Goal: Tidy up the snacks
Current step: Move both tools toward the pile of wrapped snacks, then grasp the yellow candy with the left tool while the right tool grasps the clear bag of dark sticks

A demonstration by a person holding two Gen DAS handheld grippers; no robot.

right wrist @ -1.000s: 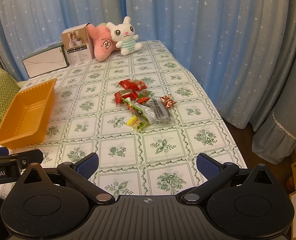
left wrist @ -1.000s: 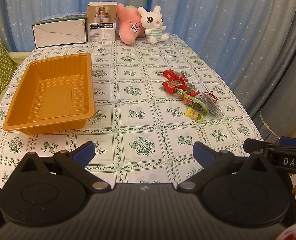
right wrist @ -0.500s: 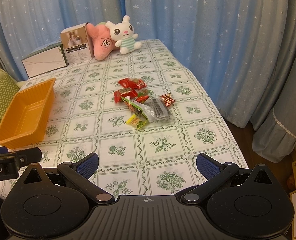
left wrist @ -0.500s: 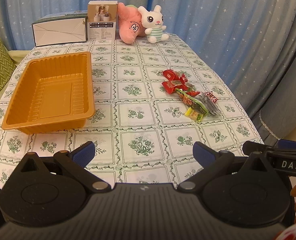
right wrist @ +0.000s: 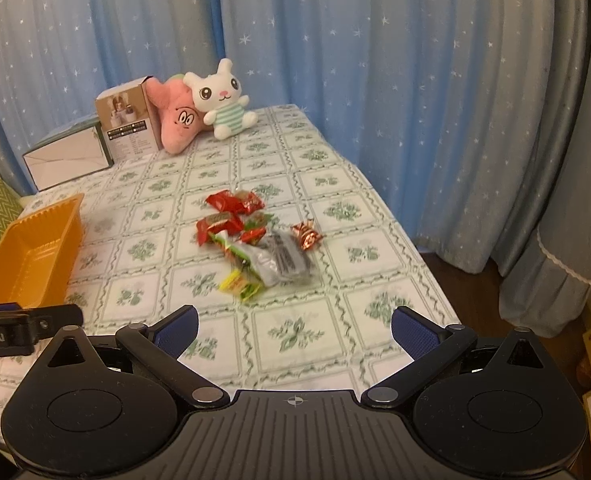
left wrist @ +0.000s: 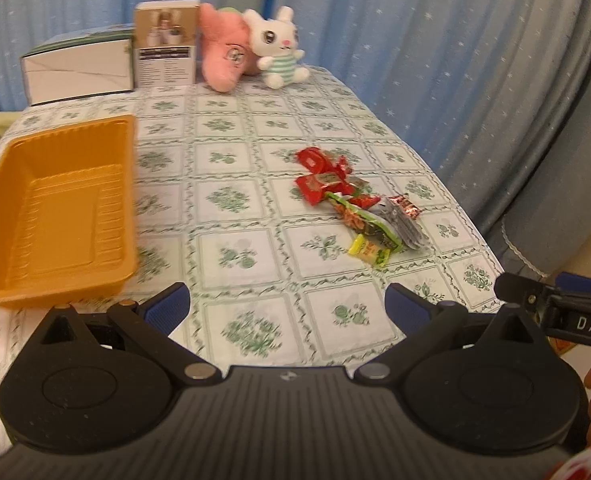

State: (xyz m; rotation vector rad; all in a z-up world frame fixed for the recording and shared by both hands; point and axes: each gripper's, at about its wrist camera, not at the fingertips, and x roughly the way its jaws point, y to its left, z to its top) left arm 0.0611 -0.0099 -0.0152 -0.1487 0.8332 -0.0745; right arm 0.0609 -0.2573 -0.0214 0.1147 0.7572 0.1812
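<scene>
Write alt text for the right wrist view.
Open tongs hover over a floral tablecloth, facing a pile of snacks. An empty orange tray sits left; boxes and plush toys line the far edge before blue curtains.

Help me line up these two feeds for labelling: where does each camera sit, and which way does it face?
Left wrist: on the left tongs, facing along the table toward the orange tray and snack pile; its open fingers and the right tongs' tip show.
Right wrist: on the right tongs, facing the snack pile; its open fingers and the left tongs' tip show.
Shared: tray, snacks, white bunny plush.
</scene>
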